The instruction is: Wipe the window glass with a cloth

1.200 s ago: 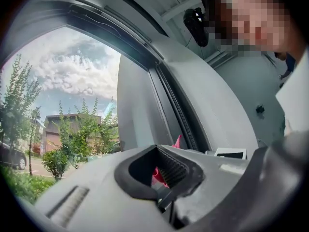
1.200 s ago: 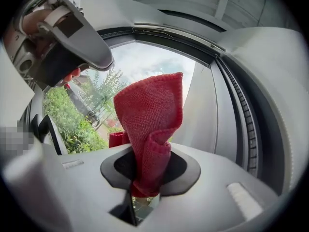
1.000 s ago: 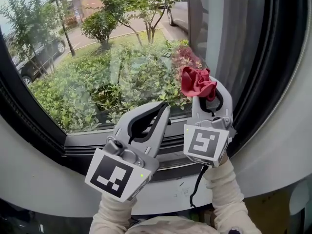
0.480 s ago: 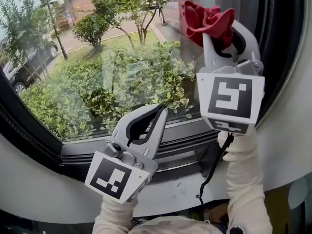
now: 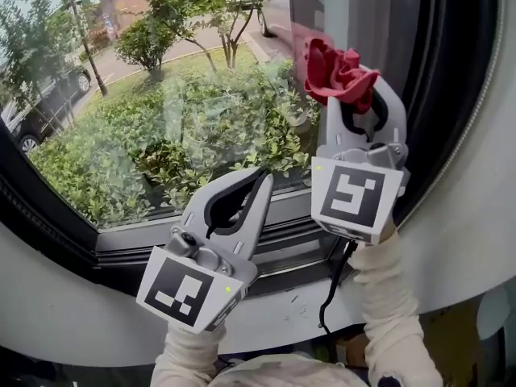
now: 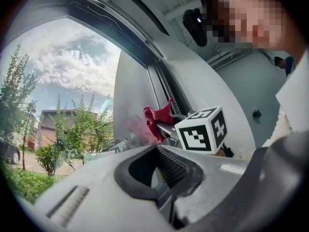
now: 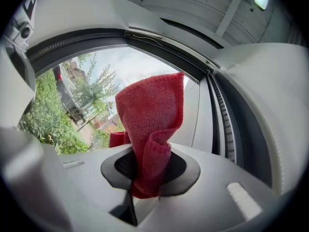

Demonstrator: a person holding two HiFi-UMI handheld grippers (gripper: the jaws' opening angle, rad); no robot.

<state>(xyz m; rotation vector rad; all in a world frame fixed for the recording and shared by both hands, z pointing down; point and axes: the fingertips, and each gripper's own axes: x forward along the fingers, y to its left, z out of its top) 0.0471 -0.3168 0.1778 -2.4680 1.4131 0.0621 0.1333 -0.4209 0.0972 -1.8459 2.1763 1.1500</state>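
A crumpled red cloth (image 5: 339,69) sticks out of my right gripper (image 5: 355,95), whose jaws are shut on it. It is held up against the right part of the window glass (image 5: 161,119), close to the dark side frame, and the pane reflects it faintly. In the right gripper view the cloth (image 7: 152,122) rises from the jaws (image 7: 145,178) before the pane. My left gripper (image 5: 260,180) hovers lower, over the bottom frame, shut and holding nothing. The left gripper view shows its shut jaws (image 6: 155,151), the cloth (image 6: 157,122) and the right gripper's marker cube (image 6: 202,129).
The black window frame (image 5: 274,252) and white curved sill (image 5: 72,313) run below the grippers. A thick dark frame post (image 5: 451,71) stands at the right. Outside are shrubs, trees and parked cars. A black cable (image 5: 332,289) hangs from the right gripper.
My right gripper carried the cloth up the glass, then came back down a little. The left gripper has barely moved.
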